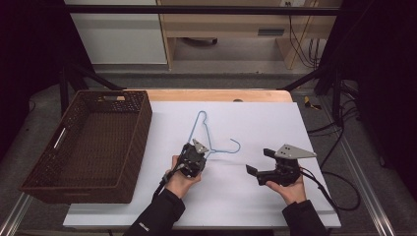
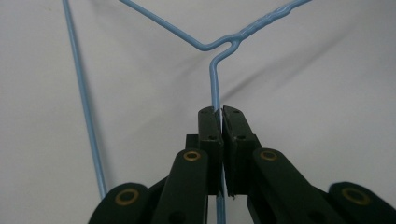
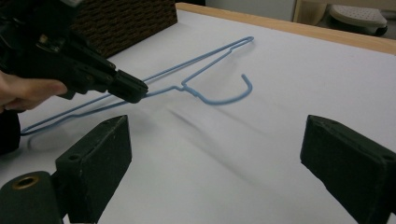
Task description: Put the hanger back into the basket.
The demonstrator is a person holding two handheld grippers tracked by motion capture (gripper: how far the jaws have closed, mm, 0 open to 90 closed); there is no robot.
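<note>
Two grippers being held over the white worktop (image 1: 236,196), blue wire hanger (image 1: 202,129) near its middle being pinched on one wire by the closed fingers of the left gripper (image 2: 221,114), right gripper (image 1: 260,162) being held well apart toward the right edge, fingers spread wide, nothing between, brown wicker basket (image 1: 46,184) at the left edge.

— What do we see the hanger made of?
— Thin wire hanger (image 1: 204,133) in smooth, glossy light-blue coating.
— And around it?
— We see a matt white sheet (image 1: 255,196), a rough brown woven wicker basket (image 1: 44,184), and a pale wooden table edge (image 1: 216,95).
</note>
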